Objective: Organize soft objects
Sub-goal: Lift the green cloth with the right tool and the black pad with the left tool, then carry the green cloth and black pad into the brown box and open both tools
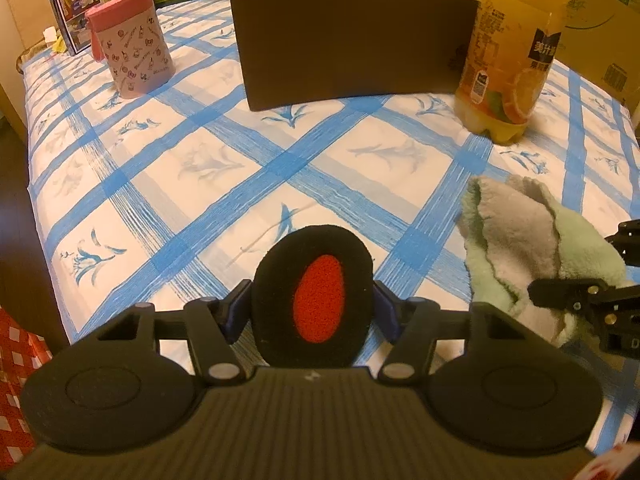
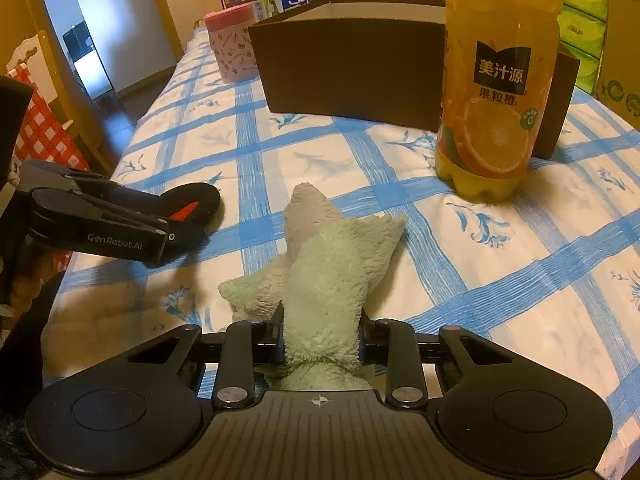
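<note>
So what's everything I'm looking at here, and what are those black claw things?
Ear pad: one, black with red centre, in left gripper.
Plush cloth: one, pale green and grey, in right gripper.
Box: one, dark brown, open top, far side.
Juice bottle: one, orange, right of the box front.
Cup: one, pink patterned, left of box.
Bedsheet: one, white with blue checks, under everything.
Left gripper: black, shut on ear pad.
Right gripper: black, shut on plush cloth.
</note>
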